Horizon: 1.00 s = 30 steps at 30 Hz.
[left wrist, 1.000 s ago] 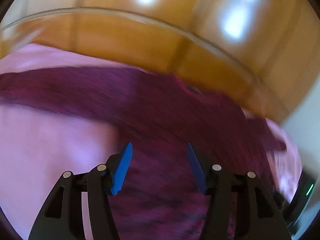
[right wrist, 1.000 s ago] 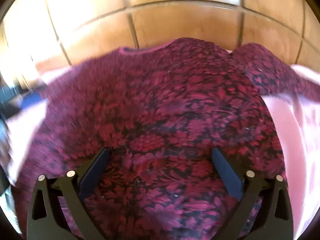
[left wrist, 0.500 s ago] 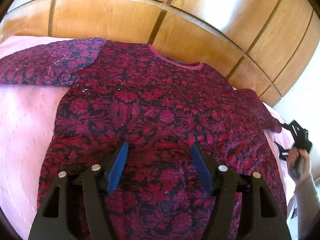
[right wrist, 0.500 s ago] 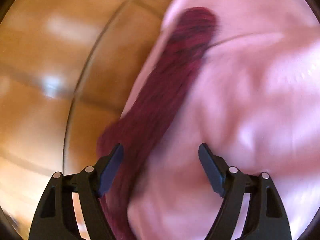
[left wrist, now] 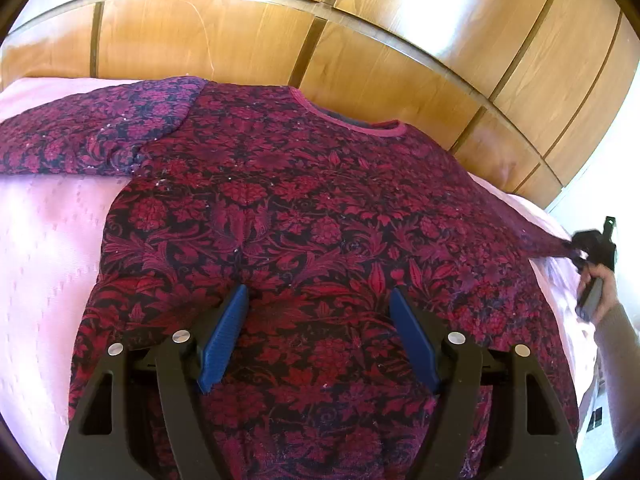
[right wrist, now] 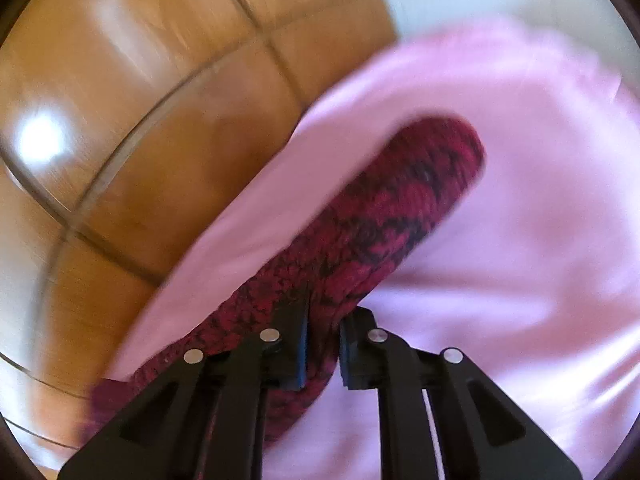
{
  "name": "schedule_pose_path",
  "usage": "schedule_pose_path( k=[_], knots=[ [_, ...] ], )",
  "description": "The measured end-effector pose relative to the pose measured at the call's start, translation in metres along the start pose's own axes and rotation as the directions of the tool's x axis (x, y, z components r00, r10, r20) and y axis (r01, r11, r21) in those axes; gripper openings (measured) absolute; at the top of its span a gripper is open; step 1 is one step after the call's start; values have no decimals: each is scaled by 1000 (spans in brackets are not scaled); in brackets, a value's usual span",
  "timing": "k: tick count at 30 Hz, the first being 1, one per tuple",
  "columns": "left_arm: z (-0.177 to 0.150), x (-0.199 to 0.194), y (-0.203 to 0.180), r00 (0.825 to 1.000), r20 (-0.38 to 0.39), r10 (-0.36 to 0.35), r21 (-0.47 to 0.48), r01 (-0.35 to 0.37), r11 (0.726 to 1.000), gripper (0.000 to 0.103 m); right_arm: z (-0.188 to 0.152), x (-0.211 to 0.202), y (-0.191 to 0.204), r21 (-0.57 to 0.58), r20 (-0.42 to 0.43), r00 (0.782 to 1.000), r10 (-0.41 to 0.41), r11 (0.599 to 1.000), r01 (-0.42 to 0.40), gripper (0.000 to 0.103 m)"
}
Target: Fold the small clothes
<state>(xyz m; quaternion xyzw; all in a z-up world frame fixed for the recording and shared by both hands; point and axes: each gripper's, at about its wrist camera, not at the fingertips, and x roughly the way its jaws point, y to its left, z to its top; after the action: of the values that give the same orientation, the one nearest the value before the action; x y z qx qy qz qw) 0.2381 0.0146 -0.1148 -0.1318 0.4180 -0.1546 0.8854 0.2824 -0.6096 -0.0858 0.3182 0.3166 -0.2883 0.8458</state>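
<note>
A dark red floral long-sleeved top (left wrist: 304, 216) lies flat on a pink bedspread (left wrist: 44, 248), neck toward the wooden headboard, left sleeve spread out to the left. My left gripper (left wrist: 318, 328) is open and empty above the lower body of the top. My right gripper (right wrist: 323, 344) is shut on the top's right sleeve (right wrist: 384, 224), which runs away from the fingers over the bedspread (right wrist: 520, 240). In the left wrist view the right gripper (left wrist: 592, 252) shows at the far right, holding the sleeve end.
A glossy wooden headboard (left wrist: 320, 32) runs along the far edge of the bed; it also shows in the right wrist view (right wrist: 120, 120). A bright white wall (left wrist: 612, 184) is at the right. The person's hand and sleeve (left wrist: 612, 320) are by the bed's right edge.
My right gripper swung from over the top's body to the right sleeve and closed on it. My left gripper settled over the top's lower body, still open.
</note>
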Motion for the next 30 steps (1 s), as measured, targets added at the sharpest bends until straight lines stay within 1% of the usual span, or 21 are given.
schedule_pose_path(
  k=[2, 3, 5, 9, 10, 11, 13, 14, 16, 18, 19, 20, 21, 22, 23, 24, 25, 26, 28, 29, 30],
  knots=[
    [0, 0, 0, 1000, 1, -3, -2, 3, 1000, 72, -9, -5, -10, -52, 37, 993, -108, 993, 110, 10],
    [0, 0, 0, 1000, 0, -4, -4, 4, 1000, 72, -16, -1, -16, -61, 21, 991, -136, 989, 137, 10],
    [0, 0, 1, 1000, 0, -5, -4, 5, 1000, 72, -30, 9, -24, -75, -9, 987, -160, 984, 159, 10],
    [0, 0, 1, 1000, -1, -3, -2, 3, 1000, 72, -40, 6, -24, -93, -5, 982, -187, 978, 186, 11],
    [0, 0, 0, 1000, -1, -6, -1, 6, 1000, 74, -37, 5, -25, -83, -14, 984, -178, 981, 177, 11],
    [1, 0, 0, 1000, -3, -5, 2, 5, 1000, 74, -33, 5, -25, -64, -30, 987, -158, 986, 156, 15],
    [1, 0, 0, 1000, -7, -3, 2, 3, 1000, 74, -29, -6, -30, -17, -56, 989, -134, 991, 134, 45],
    [2, -2, 0, 1000, -10, -1, 0, 1, 1000, 74, -30, -12, -29, -15, -50, 990, -129, 992, 129, 59],
    [5, -10, 2, 1000, -14, 5, -23, -6, 1000, 74, -30, -31, -25, -50, -27, 995, -101, 994, 100, 61],
    [5, -25, 11, 1000, 6, 23, -70, -23, 997, 74, -40, -53, -12, -104, -56, 998, -3, 995, -2, 62],
    [4, -33, 16, 999, 14, 34, -90, -33, 995, 74, -48, -64, -4, -139, -76, 996, 56, 988, -66, 62],
    [3, -41, 22, 999, 21, 45, -106, -43, 993, 74, -61, -77, 8, -189, -114, 984, 136, 970, -156, 62],
    [0, -52, 29, 998, 29, 54, -118, -51, 992, 74, -72, -87, 16, -225, -154, 968, 200, 946, -232, 62],
    [-3, -61, 34, 997, 35, 66, -121, -61, 991, 74, -87, -97, 26, -257, -201, 945, 257, 917, -304, 62],
    [-7, -69, 39, 996, 39, 83, -122, -77, 990, 74, -105, -107, 37, -288, -256, 917, 305, 882, -374, 62],
    [-12, -77, 45, 995, 30, 93, -121, -88, 989, 74, -127, -115, 47, -313, -322, 882, 344, 840, -442, 60],
    [-19, -84, 52, 996, 10, 86, -122, -84, 989, 74, -147, -121, 55, -329, -384, 848, 365, 804, -495, 58],
    [-24, -89, 55, 997, -2, 77, -125, -76, 989, 74, -164, -125, 59, -337, -427, 826, 366, 784, -522, 56],
    [-39, -100, 63, 997, -31, 68, -117, -71, 991, 74, -195, -130, 62, -355, -494, 799, 343, 759, -546, 54],
    [-46, -104, 66, 997, -42, 70, -110, -74, 991, 73, -212, -134, 60, -366, -522, 789, 324, 750, -551, 53],
    [-54, -109, 69, 996, -56, 64, -105, -70, 992, 67, -223, -137, 57, -373, -538, 784, 310, 747, -551, 51]
  ],
)
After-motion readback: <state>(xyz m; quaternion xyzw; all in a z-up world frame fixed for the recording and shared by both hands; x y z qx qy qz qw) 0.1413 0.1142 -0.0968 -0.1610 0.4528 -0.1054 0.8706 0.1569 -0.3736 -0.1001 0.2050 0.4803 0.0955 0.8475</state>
